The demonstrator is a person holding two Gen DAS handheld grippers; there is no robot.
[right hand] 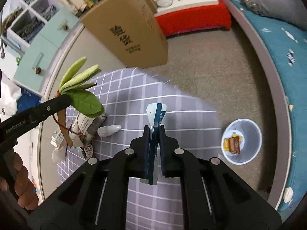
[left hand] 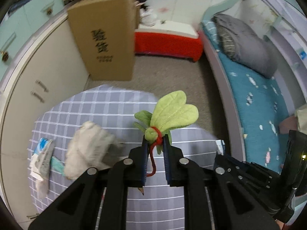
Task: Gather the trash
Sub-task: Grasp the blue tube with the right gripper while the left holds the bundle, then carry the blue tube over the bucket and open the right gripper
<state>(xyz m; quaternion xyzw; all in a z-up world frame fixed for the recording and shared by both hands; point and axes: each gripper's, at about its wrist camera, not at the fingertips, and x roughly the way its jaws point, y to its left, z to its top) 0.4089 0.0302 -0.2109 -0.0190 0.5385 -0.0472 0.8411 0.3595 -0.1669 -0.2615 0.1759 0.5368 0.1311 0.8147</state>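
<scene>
1. Right wrist view: my right gripper (right hand: 154, 132) is clamped on a blue-and-white wrapper (right hand: 155, 115), held above the checked cloth (right hand: 182, 103). The white bin (right hand: 242, 141) stands on the carpet to the right, near the bed edge, with yellow and brown wrappers already inside.

2. Left wrist view: my left gripper (left hand: 155, 143) is closed on a green felt leaf sprig (left hand: 172, 111) tied with red cord — the cord trails down between the fingers.

3. More trash lies on the cloth: crumpled white paper (left hand: 86, 147) and a printed wrapper (left hand: 43, 153) at the left side.

4. To do this step well, I judge I should swing the right gripper out over the bin mouth, get the wrapper's lower end inside the rim before opening, and release low so the light foil does not flutter onto the carpet. I'd keep the left gripper apart (it shows close at the left in the right view) to avoid a knock.

5. Writing: the cardboard box (right hand: 126, 28) carries large characters "验货"; smaller lines beneath are unreadable. The left tool's side reads "GenRobot.AI". The wrapper shows a "5".
</scene>
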